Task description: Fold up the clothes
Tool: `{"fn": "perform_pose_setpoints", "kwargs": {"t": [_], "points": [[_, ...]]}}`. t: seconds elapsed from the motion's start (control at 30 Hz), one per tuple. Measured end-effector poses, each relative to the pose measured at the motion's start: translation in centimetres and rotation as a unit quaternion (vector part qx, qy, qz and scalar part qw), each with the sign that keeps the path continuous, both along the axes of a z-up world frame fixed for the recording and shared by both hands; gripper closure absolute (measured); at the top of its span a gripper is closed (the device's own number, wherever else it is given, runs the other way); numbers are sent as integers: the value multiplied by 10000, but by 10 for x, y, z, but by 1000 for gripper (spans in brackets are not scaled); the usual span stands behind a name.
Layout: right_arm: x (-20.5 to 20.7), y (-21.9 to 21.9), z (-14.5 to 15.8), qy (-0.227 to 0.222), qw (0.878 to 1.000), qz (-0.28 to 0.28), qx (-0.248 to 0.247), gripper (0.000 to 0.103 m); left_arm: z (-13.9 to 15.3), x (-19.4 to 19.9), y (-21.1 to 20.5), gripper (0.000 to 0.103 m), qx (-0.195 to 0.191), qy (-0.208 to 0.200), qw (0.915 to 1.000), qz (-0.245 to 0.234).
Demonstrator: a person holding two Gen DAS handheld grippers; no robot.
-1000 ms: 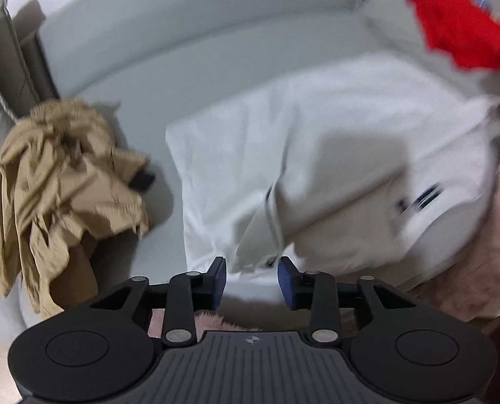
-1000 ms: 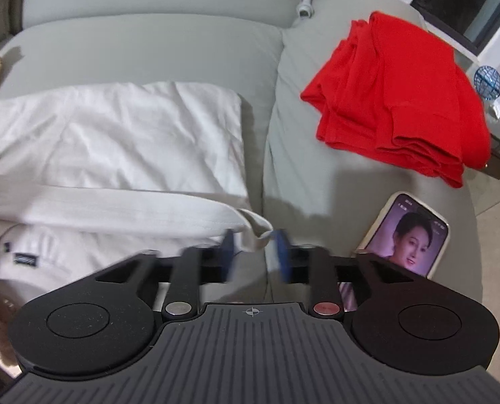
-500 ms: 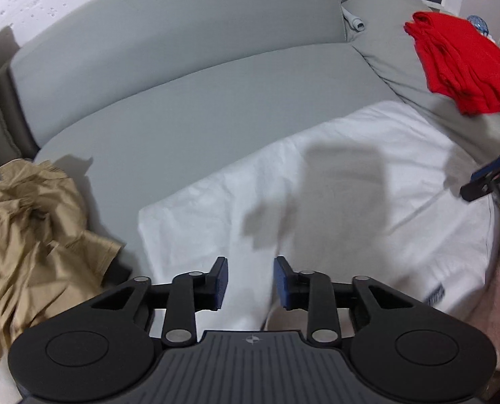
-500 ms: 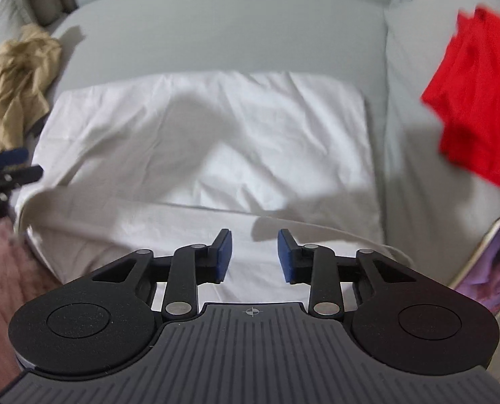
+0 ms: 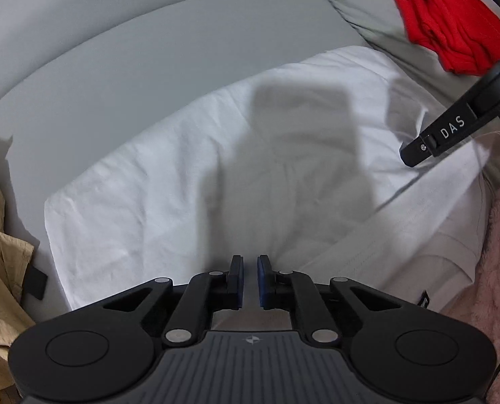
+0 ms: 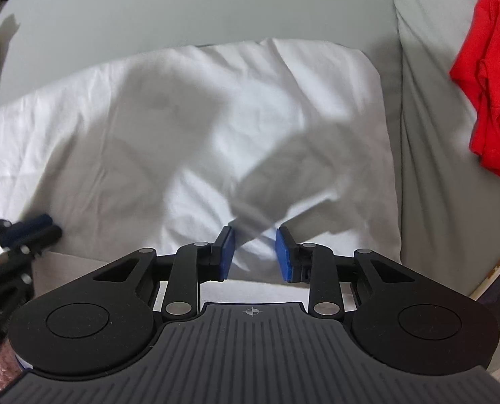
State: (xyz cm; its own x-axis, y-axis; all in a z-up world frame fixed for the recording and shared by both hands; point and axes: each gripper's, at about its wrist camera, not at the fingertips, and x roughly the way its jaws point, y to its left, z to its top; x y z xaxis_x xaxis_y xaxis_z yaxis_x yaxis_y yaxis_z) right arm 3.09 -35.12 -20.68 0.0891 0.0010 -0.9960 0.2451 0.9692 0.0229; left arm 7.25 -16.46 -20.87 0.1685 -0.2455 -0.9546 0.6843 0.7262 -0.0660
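Left gripper (image 5: 249, 277): blue pads nearly together, a narrow gap between them, nothing clamped. It hovers over the near edge of the white garment (image 5: 236, 181).

Right gripper (image 6: 254, 252): pads clearly apart, nothing between them, also above the near edge of the white garment (image 6: 196, 128). A blurred streak crosses the gap; it looks like shadow on the cloth.

White garment: spread flat on the grey sofa seat (image 5: 122, 67), roughly rectangular, lightly creased. In the left wrist view a folded band runs along its near right side, with a small dark label (image 5: 424, 298) at the near right edge. Gripper shadows fall across the cloth in both views.

In the left wrist view the right gripper's body, lettered "DAS", enters from the right over the garment's right part. In the right wrist view the left gripper (image 6: 39, 229) shows at the left edge, near the garment's near left corner.

Near right, left wrist view: pink fuzzy fabric (image 5: 499, 252).

Left: crumpled tan garment (image 5: 1, 269), on the seat just beside the white one.

Far right: red garment (image 5: 448, 20) folded in a stack on the adjoining grey cushion (image 6: 428, 155), well apart from the white one.
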Motion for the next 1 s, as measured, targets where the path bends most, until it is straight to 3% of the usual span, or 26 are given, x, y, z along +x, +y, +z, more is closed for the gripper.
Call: {"fn": "perform_pose_setpoints", "kwargs": {"t": [0.2, 0.33, 0.4, 0.57, 0.63, 0.67, 0.7, 0.83, 1.0], "points": [[-37, 8, 8, 182, 9992, 318, 131, 67, 16, -38, 17, 101, 108, 22, 9973, -724], [-84, 14, 17, 239, 9982, 528, 140, 66, 26, -67, 38, 101, 103, 308, 9946, -986], [-109, 19, 25, 182, 9979, 618, 113, 66, 29, -80, 47, 99, 135, 253, 9939, -1064], [-143, 32, 46, -399, 9971, 648, -6, 62, 42, -93, 65, 96, -203, -26, 9977, -642], [-146, 38, 52, -691, 9954, 661, -107, 61, 52, -88, 68, 84, -418, -387, 9980, -287], [-143, 43, 55, -844, 9941, 665, -159, 61, 57, -86, 69, 69, -524, -568, 9969, -109], [-137, 47, 55, -921, 9934, 667, -176, 61, 62, -79, 72, 67, -564, -848, 9945, 228], [-122, 64, 60, -1505, 9854, 750, -250, 62, 71, -49, 83, 69, -661, -1088, 9873, 953], [-107, 67, 55, -1761, 9812, 714, -329, 74, 47, -48, 60, 74, -232, -954, 9939, 501]]}}
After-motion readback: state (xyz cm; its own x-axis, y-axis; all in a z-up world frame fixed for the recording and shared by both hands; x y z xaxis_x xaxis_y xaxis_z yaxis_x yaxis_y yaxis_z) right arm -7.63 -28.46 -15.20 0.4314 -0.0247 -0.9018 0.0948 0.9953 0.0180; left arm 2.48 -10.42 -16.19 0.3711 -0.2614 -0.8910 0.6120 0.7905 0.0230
